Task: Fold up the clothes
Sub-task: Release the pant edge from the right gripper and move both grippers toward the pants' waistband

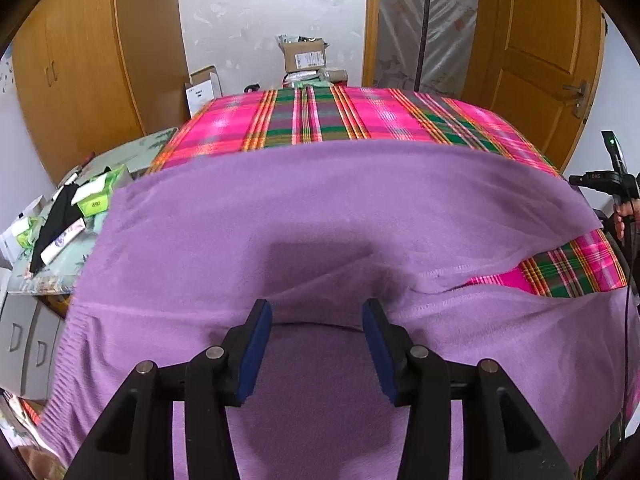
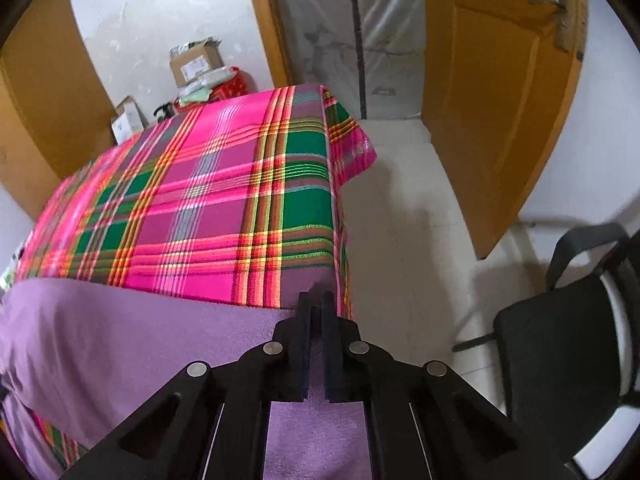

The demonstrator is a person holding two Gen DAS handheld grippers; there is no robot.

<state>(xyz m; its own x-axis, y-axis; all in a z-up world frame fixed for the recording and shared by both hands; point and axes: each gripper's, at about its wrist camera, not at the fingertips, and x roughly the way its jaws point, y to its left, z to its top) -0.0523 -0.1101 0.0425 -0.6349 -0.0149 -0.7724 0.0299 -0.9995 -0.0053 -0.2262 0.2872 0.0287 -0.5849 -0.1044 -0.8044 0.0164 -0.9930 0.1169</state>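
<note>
Your right gripper point(image 2: 316, 312) is clenched on the edge of the purple garment point(image 1: 320, 208), which lies on the bench point(image 2: 224, 184) ahead of both grippers. Your left gripper point(image 1: 317, 312) stands released above the fabric. Lifting one-handed likely drags and bunches the cloth.

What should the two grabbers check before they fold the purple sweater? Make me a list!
1. Right gripper shut on the purple sweater: ok, jaws pinched at its edge near the table corner.
2. Left gripper gripping: not ok, jaws open over the cloth, nothing pinched.
3. Sweater lying flat: not ok, wrinkle near the left gripper.
4. Plaid tablecloth bare beyond the sweater for folding: ok.
5. Only one layer pinched on the right: cannot tell.
</note>
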